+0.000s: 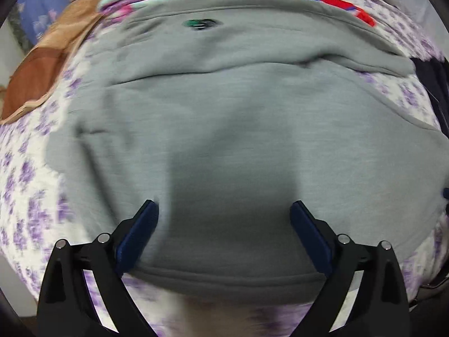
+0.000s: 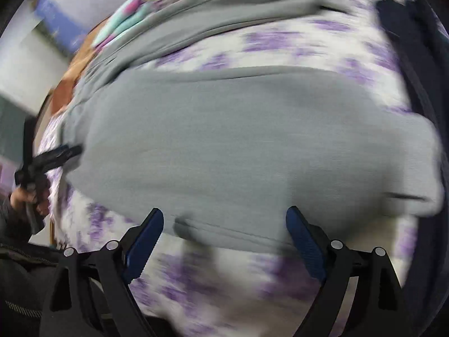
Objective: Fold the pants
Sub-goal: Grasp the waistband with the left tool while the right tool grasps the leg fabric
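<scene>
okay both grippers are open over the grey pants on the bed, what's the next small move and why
Probably lower the left gripper and close it on the near hem of the grey pants. Its jaws are open astride that edge and hold nothing. The right gripper is likewise open over its hem, so it could pinch in step.

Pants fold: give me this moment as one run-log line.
left gripper: open, over near hem | right gripper: open, at hem | grey pants: flat on floral bedsheet, ungripped

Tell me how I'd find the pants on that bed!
Look at the bed sheet, white with purple flowers. The pants are the big plain grey cloth spread across its middle, under the open left gripper. Everything nearby is colourful or patterned; only the pants are flat grey, with a small dark logo.
</scene>
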Motion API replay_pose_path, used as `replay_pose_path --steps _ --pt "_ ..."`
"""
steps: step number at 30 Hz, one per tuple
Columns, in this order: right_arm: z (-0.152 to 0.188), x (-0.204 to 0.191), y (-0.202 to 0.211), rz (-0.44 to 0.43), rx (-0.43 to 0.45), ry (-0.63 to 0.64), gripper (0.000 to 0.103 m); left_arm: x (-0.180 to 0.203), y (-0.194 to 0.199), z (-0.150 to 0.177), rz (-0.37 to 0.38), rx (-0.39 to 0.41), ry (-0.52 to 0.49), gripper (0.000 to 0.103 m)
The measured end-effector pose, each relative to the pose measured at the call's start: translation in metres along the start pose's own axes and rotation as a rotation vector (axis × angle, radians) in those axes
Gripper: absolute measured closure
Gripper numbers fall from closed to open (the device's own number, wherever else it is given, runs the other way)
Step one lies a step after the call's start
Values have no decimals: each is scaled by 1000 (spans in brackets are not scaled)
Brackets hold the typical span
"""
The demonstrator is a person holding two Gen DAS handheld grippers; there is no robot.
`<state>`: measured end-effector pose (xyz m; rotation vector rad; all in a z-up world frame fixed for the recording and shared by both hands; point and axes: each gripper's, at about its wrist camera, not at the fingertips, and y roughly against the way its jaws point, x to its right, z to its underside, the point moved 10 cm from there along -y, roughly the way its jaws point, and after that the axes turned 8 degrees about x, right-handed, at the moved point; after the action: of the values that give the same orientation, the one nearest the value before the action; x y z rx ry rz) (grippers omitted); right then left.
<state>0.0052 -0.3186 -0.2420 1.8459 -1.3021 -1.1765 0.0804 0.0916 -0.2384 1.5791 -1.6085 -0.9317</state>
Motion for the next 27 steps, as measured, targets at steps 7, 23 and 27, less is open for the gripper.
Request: replay_pose_path --steps 7,23,27 --pt "-57 33 32 202 93 -177 12 -26 41 -39 112 144 179 14" --pt "-333 -83 -124 9 175 199 4 -65 -50 -229 54 154 -13 35" --pt "-351 -92 -155 82 144 421 4 -67 -89 -238 36 46 -70 41"
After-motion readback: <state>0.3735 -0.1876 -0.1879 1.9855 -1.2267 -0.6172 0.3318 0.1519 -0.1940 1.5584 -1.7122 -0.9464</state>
